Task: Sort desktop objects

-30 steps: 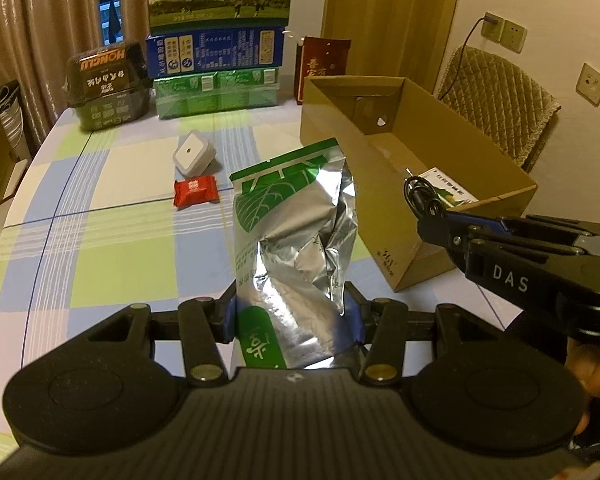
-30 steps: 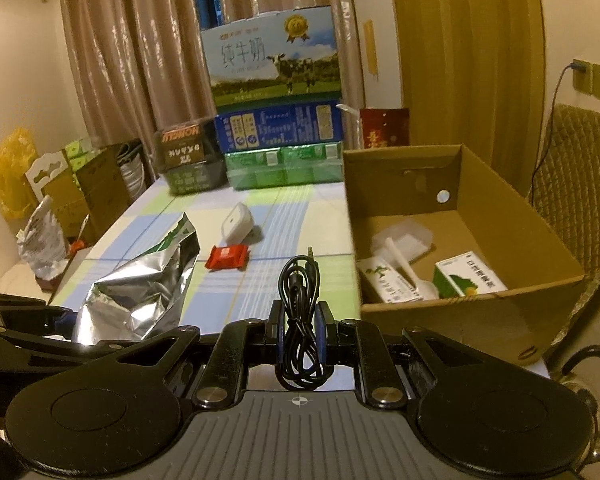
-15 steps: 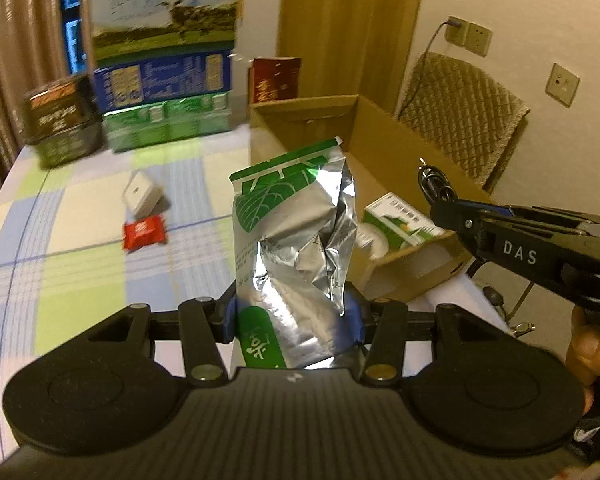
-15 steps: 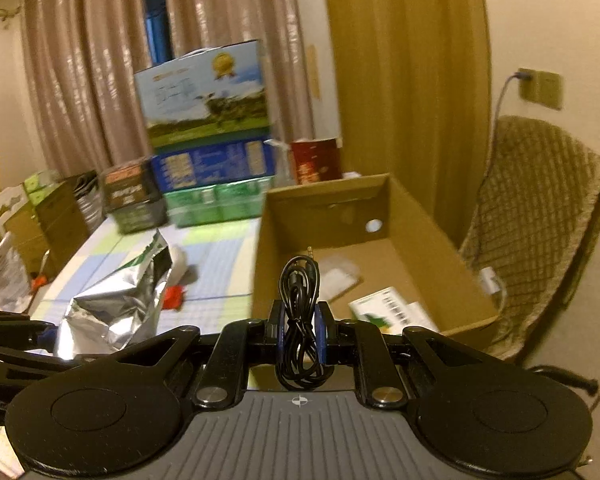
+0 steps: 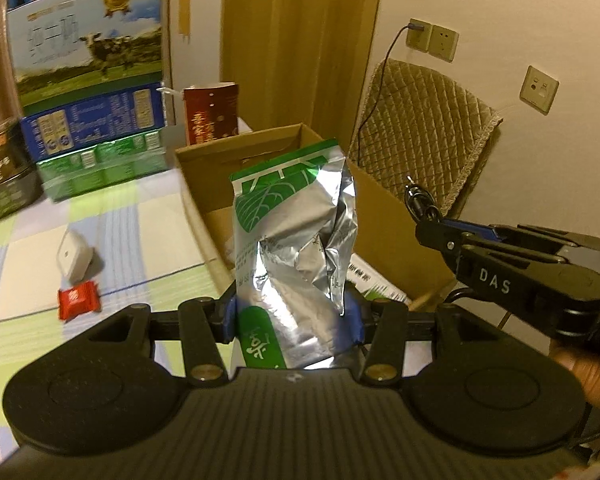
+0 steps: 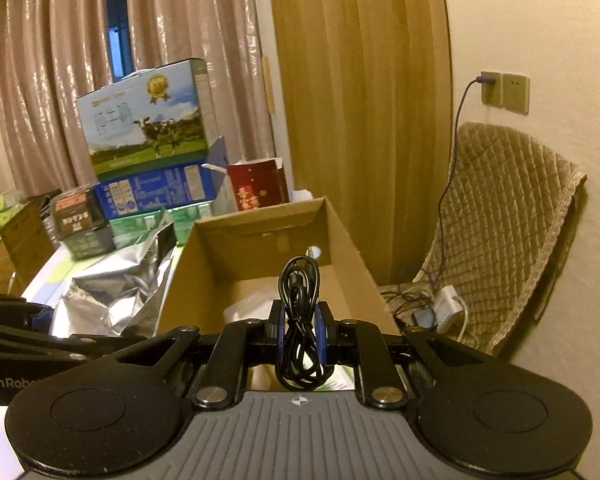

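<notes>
My left gripper (image 5: 291, 316) is shut on a silver and green foil bag (image 5: 296, 240) and holds it upright over the near left edge of the open cardboard box (image 5: 384, 208). My right gripper (image 6: 299, 332) is shut on a coiled black cable (image 6: 300, 312) and holds it above the box (image 6: 268, 240); it also shows in the left wrist view (image 5: 422, 204). A red snack packet (image 5: 78, 299) and a white adapter (image 5: 73, 254) lie on the checked tablecloth (image 5: 148, 240). A green and white carton (image 5: 374, 282) lies in the box.
Stacked milk cartons (image 5: 88, 64), a green pack (image 5: 100, 164), a dark tin (image 5: 2, 176) and a red box (image 5: 211, 114) stand at the table's back. A quilted chair (image 6: 508, 232) with a charger and cords stands right of the box.
Both grippers have moved right and forward with their loads, from over the table to above the cardboard box. The packet and adapter have not moved.
</notes>
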A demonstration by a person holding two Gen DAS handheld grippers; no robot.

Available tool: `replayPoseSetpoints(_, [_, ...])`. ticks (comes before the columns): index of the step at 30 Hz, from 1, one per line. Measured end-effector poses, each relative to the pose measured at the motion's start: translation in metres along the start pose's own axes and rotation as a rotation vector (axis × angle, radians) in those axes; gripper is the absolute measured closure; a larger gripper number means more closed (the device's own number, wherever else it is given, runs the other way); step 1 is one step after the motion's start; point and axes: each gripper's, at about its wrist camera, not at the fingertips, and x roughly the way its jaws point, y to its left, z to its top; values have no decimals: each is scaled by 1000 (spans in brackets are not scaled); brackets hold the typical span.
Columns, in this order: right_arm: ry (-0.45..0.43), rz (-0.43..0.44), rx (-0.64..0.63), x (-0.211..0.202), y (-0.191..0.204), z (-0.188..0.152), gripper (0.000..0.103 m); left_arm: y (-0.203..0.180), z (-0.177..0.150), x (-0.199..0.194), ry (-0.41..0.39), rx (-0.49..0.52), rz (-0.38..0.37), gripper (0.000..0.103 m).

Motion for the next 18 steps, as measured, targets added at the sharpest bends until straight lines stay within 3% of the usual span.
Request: replayPoseSetpoints(18, [26,-14,-13,35,-22,8,91,-4,19,50,33,-11,-28,58])
